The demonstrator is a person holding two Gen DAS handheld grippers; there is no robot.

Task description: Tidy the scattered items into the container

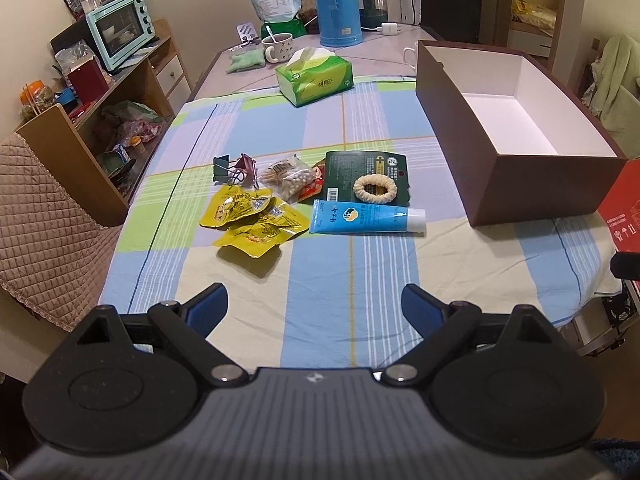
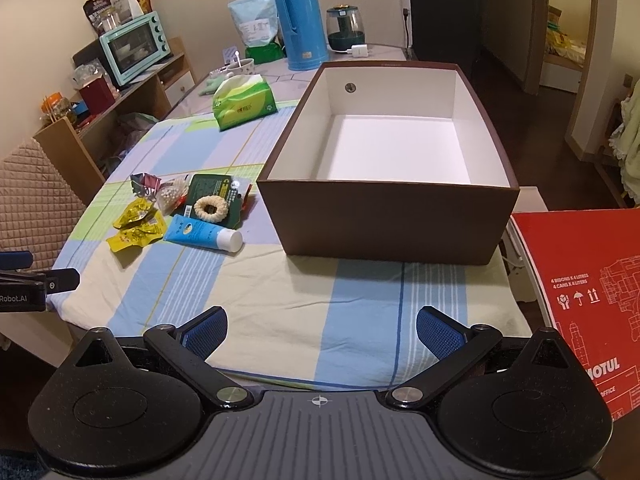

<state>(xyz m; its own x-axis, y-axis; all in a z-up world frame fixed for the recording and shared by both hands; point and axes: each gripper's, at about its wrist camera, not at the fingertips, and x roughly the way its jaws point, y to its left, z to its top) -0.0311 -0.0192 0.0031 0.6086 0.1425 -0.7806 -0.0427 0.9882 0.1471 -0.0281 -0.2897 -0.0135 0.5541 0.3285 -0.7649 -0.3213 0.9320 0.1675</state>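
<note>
Nothing has gone into the brown box [image 2: 384, 220] yet; its white floor is bare, so the tidying looks to be at its very start. Both the left tongs [image 1: 314, 300] and the right tongs [image 2: 320, 324] hover wide and empty over the near edge of the counter [image 1: 360, 292]. The clutter lies bunched left of the box: blue tube [image 1: 366, 217], cream ring [image 1: 375, 188] on a green card [image 1: 366, 176], yellow packets [image 1: 250, 218], bean bag [image 1: 294, 180], binder clips [image 1: 236, 168]. The likely next move is a reach forward with the left tongs, probably closing across the tube's body, nearest and free of overlap.
</note>
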